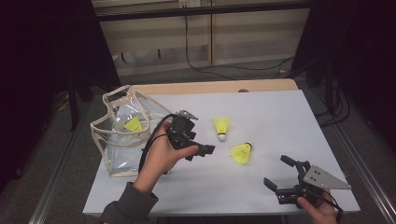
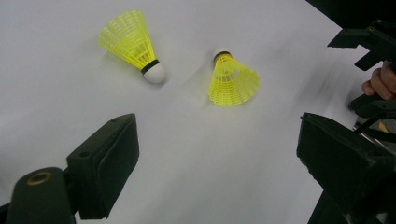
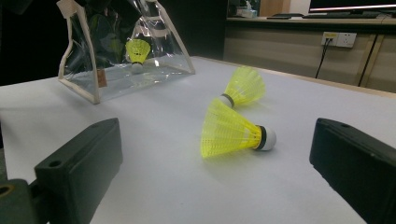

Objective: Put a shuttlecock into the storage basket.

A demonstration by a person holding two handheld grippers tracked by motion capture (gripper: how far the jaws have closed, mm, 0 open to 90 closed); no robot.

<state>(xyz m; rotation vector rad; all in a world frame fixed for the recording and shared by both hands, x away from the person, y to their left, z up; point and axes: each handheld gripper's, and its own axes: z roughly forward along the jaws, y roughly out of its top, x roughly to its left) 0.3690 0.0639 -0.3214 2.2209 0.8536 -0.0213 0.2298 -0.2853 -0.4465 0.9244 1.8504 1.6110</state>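
Yellow plastic-skirted shuttlecocks with white cork heads: two lie on their sides on the white table top (image 1: 261, 186), the far one (image 1: 222, 126) and the near one (image 1: 242, 152) close together but apart. A third yellow shuttlecock (image 1: 133, 124) sits inside the clear plastic bag with cream trim (image 1: 116, 163) at the table's left edge. Left gripper (image 1: 201, 150) hovers beside the bag, jaws spread, nothing between them. Right gripper (image 1: 279, 172) at the near right corner, jaws spread, empty, aimed at the near shuttlecock.
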